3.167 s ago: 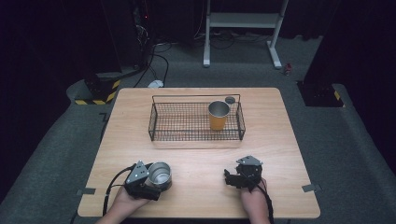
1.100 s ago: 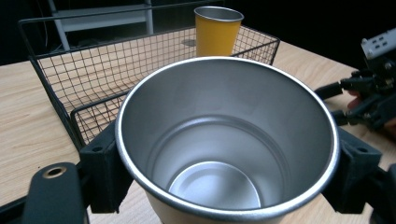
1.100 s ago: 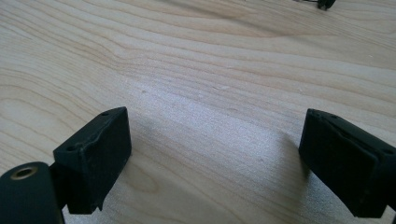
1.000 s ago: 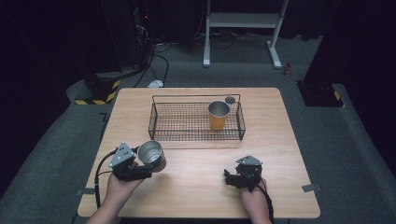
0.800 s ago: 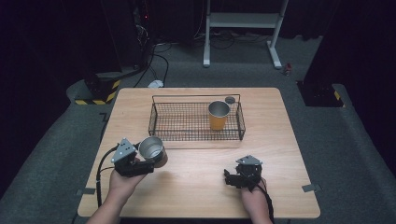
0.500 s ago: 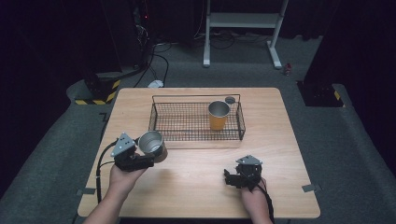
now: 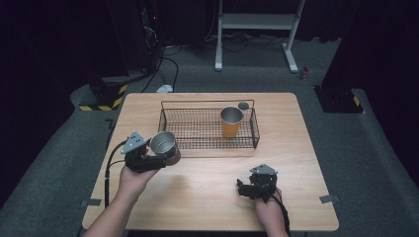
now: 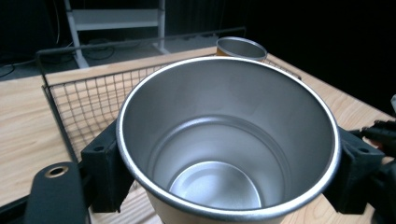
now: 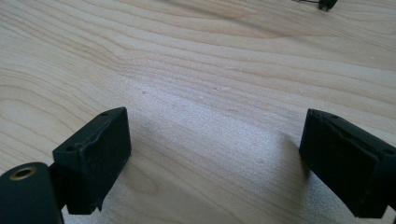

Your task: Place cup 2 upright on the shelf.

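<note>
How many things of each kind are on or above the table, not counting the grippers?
Metal cups: 2, one held by the left gripper at, one standing in the basket at
Wire baskets: 1
Small dark round things at the basket's far right corner: 1, too small to identify
Total: 4

Basket (image 7: 207, 129) left half free; orange cup (image 7: 231, 121) blocks right end w/ its bulk.

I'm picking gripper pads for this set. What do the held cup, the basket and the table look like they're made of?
Cup: likely stainless steel, with a brushed silvery inside, a rolled rim and soft reflections; its lower outside looks tan-coated. Basket: thin dark wire mesh, probably coated steel. Table: pale wood or wood-look laminate with a matte grain.
</note>
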Available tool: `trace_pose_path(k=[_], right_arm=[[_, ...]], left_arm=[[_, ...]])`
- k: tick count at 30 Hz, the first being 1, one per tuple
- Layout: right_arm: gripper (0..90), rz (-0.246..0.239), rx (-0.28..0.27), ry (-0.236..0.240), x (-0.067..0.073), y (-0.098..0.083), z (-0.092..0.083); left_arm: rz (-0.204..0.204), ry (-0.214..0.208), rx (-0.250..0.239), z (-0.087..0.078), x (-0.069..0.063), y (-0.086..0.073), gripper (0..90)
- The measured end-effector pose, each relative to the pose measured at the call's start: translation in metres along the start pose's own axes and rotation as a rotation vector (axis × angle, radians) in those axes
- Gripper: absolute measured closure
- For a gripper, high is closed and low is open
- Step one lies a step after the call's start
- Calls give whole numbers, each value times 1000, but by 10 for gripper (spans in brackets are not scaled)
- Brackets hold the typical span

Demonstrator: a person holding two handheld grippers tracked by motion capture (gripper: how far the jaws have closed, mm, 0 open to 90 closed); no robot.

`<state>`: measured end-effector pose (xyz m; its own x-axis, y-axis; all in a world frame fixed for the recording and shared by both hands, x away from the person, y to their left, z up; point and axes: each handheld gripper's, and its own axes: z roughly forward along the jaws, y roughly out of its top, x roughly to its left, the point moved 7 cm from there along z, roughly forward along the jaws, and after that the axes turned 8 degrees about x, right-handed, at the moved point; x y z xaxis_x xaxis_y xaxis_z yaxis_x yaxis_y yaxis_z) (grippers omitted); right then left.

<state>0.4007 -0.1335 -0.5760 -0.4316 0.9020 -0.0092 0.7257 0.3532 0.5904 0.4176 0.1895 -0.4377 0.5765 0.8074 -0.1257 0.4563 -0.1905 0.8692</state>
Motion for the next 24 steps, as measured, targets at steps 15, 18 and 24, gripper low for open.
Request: trace_pose_path(k=[15,18,24], right_arm=[[90,-7,1,2,0,0,0],[90,-8,1,3,0,-1,-1],[90,-11,4,7,1,-1,-1]], left_arm=[[22,39,15,32,6,31,188],[30,49,29,41,6,35,188],[45,60,48,57,10,46,188]])
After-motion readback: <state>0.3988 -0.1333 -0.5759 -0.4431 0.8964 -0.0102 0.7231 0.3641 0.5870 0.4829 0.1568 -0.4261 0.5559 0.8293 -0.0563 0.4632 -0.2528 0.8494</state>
